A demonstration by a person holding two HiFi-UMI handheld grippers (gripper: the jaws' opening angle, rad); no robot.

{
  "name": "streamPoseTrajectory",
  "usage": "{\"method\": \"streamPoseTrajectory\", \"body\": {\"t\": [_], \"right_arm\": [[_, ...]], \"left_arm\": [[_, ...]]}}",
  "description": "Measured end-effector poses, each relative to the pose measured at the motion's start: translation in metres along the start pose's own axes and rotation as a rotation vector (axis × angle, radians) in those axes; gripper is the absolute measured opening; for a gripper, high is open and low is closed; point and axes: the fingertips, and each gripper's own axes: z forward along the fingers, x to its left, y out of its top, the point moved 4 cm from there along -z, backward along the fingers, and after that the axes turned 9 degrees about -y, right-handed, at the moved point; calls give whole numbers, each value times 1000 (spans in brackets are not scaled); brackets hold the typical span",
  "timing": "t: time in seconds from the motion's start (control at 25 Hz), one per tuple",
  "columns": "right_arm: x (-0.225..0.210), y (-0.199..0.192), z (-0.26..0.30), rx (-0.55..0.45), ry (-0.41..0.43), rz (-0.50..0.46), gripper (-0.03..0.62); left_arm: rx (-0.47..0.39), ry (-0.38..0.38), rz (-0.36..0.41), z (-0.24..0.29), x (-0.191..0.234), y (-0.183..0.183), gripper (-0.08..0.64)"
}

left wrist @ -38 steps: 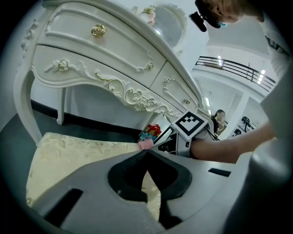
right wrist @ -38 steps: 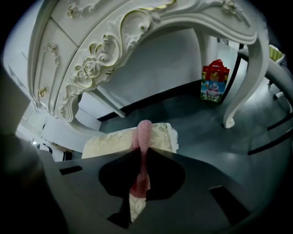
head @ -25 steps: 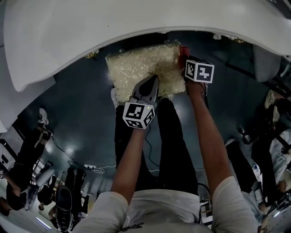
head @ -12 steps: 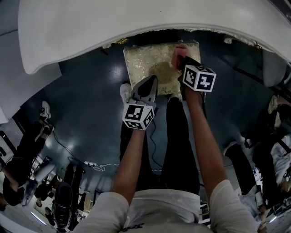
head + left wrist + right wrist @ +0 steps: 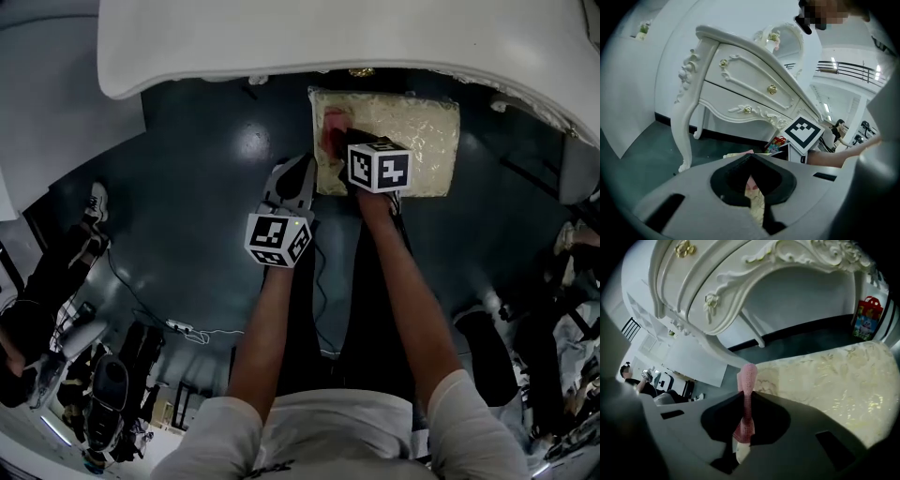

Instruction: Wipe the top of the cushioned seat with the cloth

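**Right jaws clenched on the pink cloth at the seat's left end**

The right gripper (image 5: 749,392) had its jaws clenched on the pink cloth (image 5: 749,373), a fold of which stood up past the tips. Just beyond and below them lay the cushioned seat (image 5: 834,376), cream with a gold pattern, stretching off to the jaws' right. The cloth sat at the seat's left end. Ahead and above rose the carved white dressing table (image 5: 740,282), with a red gift bag (image 5: 865,317) on the dark floor (image 5: 801,341) far to the right.

The left gripper (image 5: 750,158) had its jaws pressed together on nothing, their tips just beside the seat's near left corner. The right gripper's marker cube (image 5: 802,133) stood ahead to their right.
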Motion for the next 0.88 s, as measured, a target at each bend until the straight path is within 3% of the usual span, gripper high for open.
{"method": "streamPoseTrajectory", "body": {"t": [0.2, 0.44, 0.64, 0.88], "right_arm": [[19, -29, 16, 55, 4, -113, 25], [31, -26, 41, 104, -35, -152, 25], [26, -16, 44, 127, -72, -92, 23], [2, -12, 27, 108, -26, -78, 23]], "left_arm": [[-23, 34, 11, -21, -7, -14, 14], [-13, 40, -23, -26, 12, -19, 14], [-4, 30, -60, -18, 27, -13, 14], [4, 6, -55, 5, 8, -13, 14]]}}
